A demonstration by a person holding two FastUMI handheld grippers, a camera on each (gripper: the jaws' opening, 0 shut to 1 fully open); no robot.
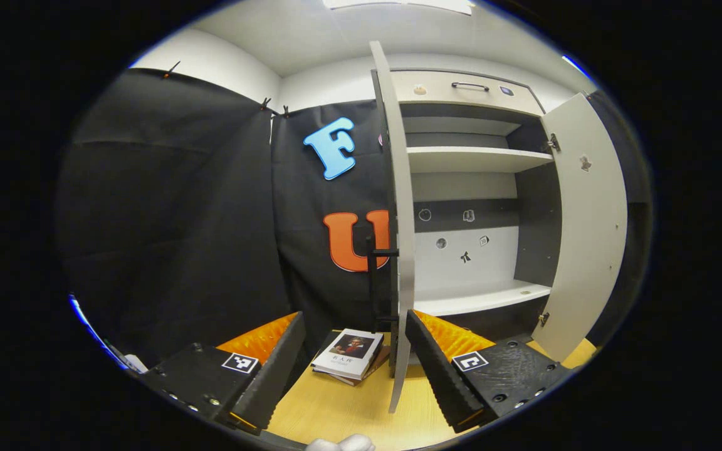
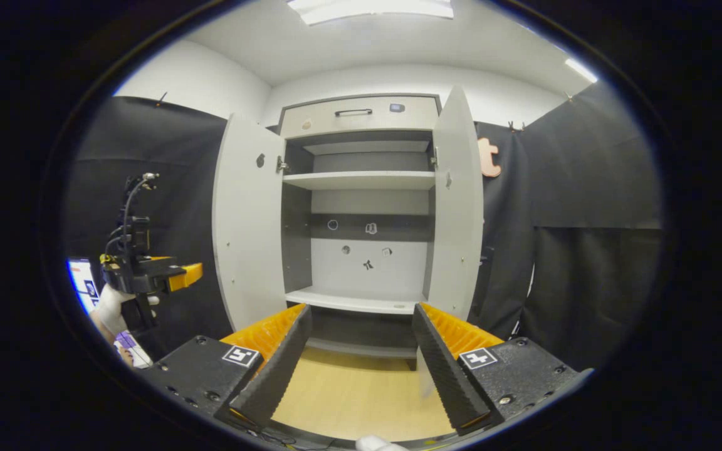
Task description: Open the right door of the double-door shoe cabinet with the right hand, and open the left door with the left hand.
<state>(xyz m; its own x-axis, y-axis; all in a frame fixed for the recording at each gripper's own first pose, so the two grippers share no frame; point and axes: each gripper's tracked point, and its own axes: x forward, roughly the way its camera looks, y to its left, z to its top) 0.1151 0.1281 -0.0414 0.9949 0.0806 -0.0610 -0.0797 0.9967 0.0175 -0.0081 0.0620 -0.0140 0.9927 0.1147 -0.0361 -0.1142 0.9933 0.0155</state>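
Observation:
The shoe cabinet (image 2: 361, 181) stands straight ahead in the right gripper view with both doors swung out. Its left door (image 2: 248, 238) and right door (image 2: 458, 207) flank bare shelves. My right gripper (image 2: 361, 313) is open in front of the cabinet, touching nothing. Off to the left of the left door hangs my left gripper (image 2: 182, 274), held by a gloved hand (image 2: 110, 307). In the left gripper view the left door (image 1: 402, 207) is seen edge-on with its black handle (image 1: 373, 275); the right door (image 1: 586, 225) stands open beyond. My left gripper (image 1: 355, 322) is open and holds nothing.
A book (image 1: 348, 354) lies on the light wooden surface (image 1: 336, 407) just left of the left door's lower edge. A drawer with a dark handle (image 2: 353, 113) tops the cabinet. Black cloth walls (image 2: 586, 188) close in on both sides.

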